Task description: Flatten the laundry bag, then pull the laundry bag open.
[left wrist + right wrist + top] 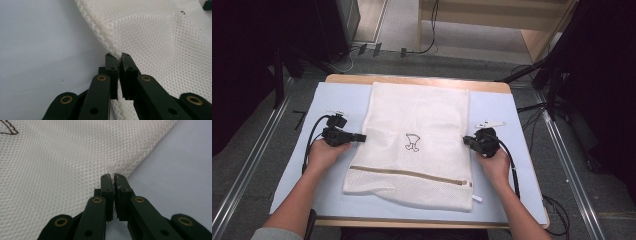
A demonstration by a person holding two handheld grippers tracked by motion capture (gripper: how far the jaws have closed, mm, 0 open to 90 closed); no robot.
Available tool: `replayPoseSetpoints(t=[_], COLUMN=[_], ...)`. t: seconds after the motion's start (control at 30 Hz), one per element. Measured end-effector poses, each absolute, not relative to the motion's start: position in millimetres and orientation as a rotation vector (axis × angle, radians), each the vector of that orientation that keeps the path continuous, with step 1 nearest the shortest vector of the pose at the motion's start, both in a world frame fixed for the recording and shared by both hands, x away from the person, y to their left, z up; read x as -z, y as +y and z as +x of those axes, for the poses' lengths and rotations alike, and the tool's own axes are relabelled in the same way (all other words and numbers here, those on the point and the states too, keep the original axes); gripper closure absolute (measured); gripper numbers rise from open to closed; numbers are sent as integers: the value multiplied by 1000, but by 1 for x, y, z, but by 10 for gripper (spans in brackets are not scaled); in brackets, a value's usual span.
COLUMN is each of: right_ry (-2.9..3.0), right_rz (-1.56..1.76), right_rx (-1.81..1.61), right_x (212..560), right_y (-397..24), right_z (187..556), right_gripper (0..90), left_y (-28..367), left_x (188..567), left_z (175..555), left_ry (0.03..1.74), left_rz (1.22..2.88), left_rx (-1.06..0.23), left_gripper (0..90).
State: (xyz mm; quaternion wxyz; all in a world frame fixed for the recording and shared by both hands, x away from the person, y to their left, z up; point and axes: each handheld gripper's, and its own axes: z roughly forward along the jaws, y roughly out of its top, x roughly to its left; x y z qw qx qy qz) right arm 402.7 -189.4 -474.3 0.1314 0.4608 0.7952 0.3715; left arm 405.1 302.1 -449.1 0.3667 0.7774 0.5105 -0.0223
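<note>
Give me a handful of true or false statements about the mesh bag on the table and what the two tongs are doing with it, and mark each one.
1. The left tongs are shut on the left edge of the white mesh bag. True.
2. The right tongs hang open above the bag. False: they are shut on the bag's right edge.
3. The bag's zipper runs across the end nearest the person. True.
4. The bag lies on bare wood. False: it lies on a pale blue mat that covers the table.
5. A small dark outline drawing sits near the middle of the bag. True.
6. The bag is folded in half. False: it lies spread out flat.
</note>
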Motion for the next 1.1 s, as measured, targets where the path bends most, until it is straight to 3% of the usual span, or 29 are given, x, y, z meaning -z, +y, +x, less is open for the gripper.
replayPoseSetpoints(t=[0.23, 0.33, 0.47, 0.57, 0.8, 1.1], right_ry=[2281, 2275, 2270, 2256, 2266, 2319], right_rz=[1356, 1374, 1394, 1366, 1313, 1257], right_rx=[-1107, -1112, -1150, -1199, -1244, -1272], right_x=[473, 478, 470, 463, 450, 443], right_y=[-192, -190, -197, -202, -204, -207], right_z=[424, 426, 420, 410, 385, 354], right_gripper=[880, 849, 730, 689, 656, 683], left_y=[304, 307, 312, 311, 300, 273], left_x=[454, 453, 446, 440, 421, 406], left_z=[410, 410, 406, 402, 388, 373], left_ry=[1337, 1323, 1304, 1279, 1196, 1123], left_rz=[2000, 1998, 1976, 1999, 2009, 2023], left_rx=[34, 7, 3, -12, -50, -20], left_gripper=[849, 761, 600, 557, 527, 564])
